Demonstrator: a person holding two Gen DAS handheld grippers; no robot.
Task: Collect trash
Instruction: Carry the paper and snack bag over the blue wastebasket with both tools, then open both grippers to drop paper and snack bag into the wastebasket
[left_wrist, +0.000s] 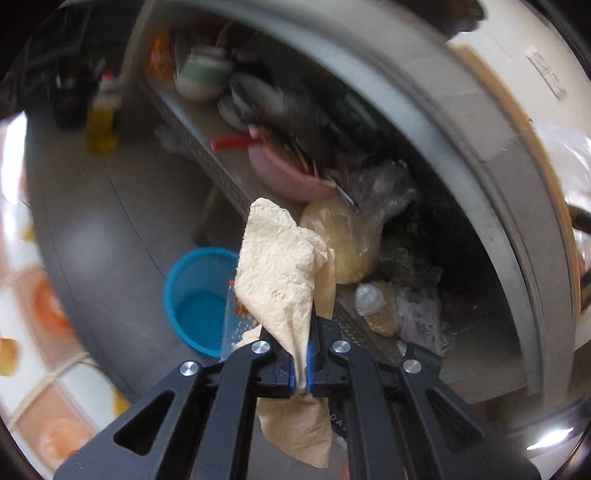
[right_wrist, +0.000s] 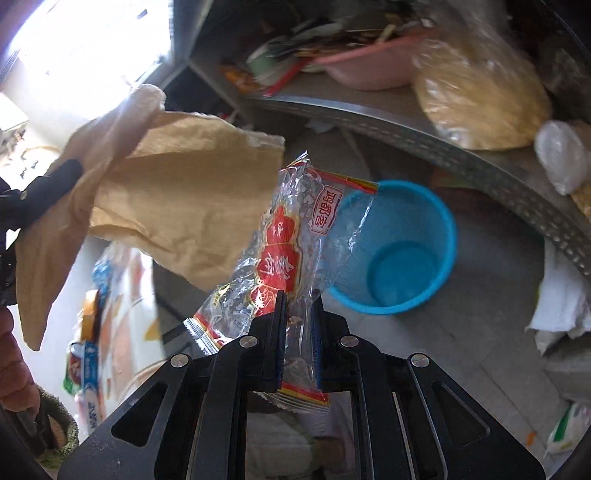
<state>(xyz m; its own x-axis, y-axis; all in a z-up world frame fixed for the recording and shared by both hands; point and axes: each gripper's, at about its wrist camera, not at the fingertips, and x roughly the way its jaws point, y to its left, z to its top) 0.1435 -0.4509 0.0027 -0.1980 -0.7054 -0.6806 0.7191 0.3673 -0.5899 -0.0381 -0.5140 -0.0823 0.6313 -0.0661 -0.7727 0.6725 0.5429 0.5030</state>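
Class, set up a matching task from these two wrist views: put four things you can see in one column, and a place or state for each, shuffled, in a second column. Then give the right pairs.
Things:
1. beige paper napkin
2. clear wrapper with red print
3. blue bin
4. pink basin

Place or state:
A. standing on the grey floor, nothing in it
B. pinched in the left gripper
C. up on the metal shelf among clutter
D. pinched in the right gripper

Pairs: 1-B, 2-D, 3-A, 4-C

bin (right_wrist: 397, 247) on floor, below shelf (right_wrist: 424, 136)
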